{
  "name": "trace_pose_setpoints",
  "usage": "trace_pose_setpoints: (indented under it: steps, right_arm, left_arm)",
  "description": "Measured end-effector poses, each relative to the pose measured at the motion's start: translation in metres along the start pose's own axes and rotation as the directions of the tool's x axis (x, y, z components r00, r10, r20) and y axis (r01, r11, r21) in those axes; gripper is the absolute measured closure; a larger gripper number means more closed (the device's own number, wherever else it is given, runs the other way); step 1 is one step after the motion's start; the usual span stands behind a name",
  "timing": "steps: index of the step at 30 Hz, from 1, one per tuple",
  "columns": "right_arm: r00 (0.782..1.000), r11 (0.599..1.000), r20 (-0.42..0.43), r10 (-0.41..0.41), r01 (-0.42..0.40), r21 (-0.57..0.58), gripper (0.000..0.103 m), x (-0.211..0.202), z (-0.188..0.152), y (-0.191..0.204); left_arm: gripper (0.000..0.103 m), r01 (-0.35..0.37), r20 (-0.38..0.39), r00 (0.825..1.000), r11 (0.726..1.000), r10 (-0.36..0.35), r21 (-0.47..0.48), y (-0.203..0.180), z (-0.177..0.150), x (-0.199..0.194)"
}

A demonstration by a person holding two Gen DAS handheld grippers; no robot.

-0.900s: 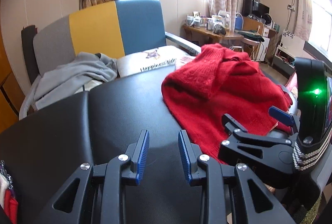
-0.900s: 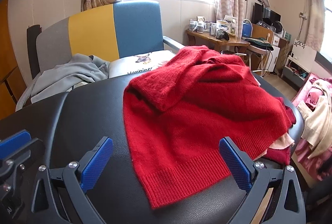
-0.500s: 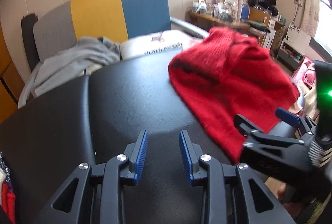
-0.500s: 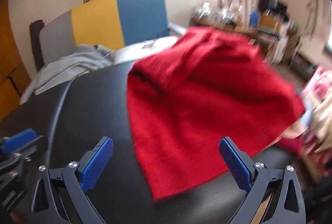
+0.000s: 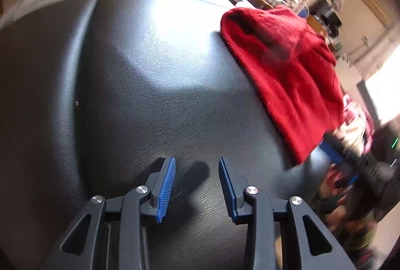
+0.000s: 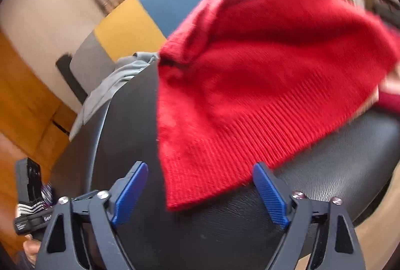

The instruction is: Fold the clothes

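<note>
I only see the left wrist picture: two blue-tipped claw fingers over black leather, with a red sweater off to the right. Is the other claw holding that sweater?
Observer: No. The right claw is wide open. A corner of the red sweater lies between its fingers, not pinched.
Operator: Which part of the sweater is that corner?
Observer: The ribbed hem, the edge nearest that claw.
Operator: What's beyond my picture's left side?
Observer: An orange wooden cabinet against the wall.
</note>
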State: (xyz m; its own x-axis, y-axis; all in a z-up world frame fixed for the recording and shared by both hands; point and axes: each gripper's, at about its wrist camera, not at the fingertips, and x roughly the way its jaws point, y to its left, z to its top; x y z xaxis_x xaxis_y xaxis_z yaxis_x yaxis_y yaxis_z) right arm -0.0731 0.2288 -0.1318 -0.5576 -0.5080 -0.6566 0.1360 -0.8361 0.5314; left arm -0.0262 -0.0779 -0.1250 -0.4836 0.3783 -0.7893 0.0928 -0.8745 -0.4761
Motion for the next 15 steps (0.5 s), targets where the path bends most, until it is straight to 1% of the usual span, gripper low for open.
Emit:
trace_pose_setpoints:
  steps: [1,2,3,5,6,8,11,12,14,15]
  right_arm:
    - [1.0,0.999,0.002,0.025,-0.025,0.043,0.004,0.001,-0.001,-0.008]
    - [0.999,0.997,0.009,0.049,-0.05,0.065,0.002,0.0,-0.001,-0.012]
    - [0.998,0.995,0.013,0.066,-0.067,0.072,0.0,-0.001,-0.001,-0.013]
    - [0.997,0.995,0.018,0.078,-0.078,0.056,0.0,0.001,-0.001,-0.013]
    - [0.996,0.996,0.021,0.081,-0.082,0.039,0.0,0.003,-0.001,-0.012]
    - [0.995,0.995,0.039,0.097,-0.097,0.0,0.0,0.004,-0.003,-0.011]
    - [0.988,0.99,0.078,0.135,-0.131,-0.056,0.0,0.003,-0.01,-0.014]
    - [0.986,0.988,0.084,0.144,-0.138,-0.07,0.0,0.003,-0.011,-0.014]
    - [0.984,0.985,0.09,0.154,-0.146,-0.093,0.0,0.001,-0.014,-0.014]
    - [0.983,0.983,0.093,0.16,-0.15,-0.105,0.0,0.001,-0.016,-0.015]
  left_arm:
    - [0.068,0.042,-0.003,0.999,0.999,-0.042,-0.013,-0.004,0.008,0.003]
    - [0.068,0.058,0.003,0.998,0.998,-0.058,-0.008,-0.01,0.017,0.006]
    - [0.068,0.058,0.014,0.998,0.998,-0.058,0.009,-0.018,0.025,0.008]
    - [0.066,0.094,0.025,0.995,0.995,-0.095,0.041,-0.035,0.04,0.018]
    - [0.066,0.097,0.021,0.995,0.994,-0.098,0.05,-0.043,0.048,0.026]
    - [0.065,0.087,0.007,0.996,0.994,-0.088,0.063,-0.059,0.067,0.044]
    - [0.061,0.06,-0.029,0.998,0.995,-0.058,0.076,-0.074,0.088,0.069]
    - [0.06,0.053,-0.047,0.998,0.995,-0.049,0.081,-0.08,0.092,0.078]
    - [0.052,0.027,-0.074,0.997,0.995,-0.02,0.099,-0.092,0.097,0.095]
    - [0.052,0.011,-0.078,0.997,0.994,-0.002,0.111,-0.094,0.096,0.101]
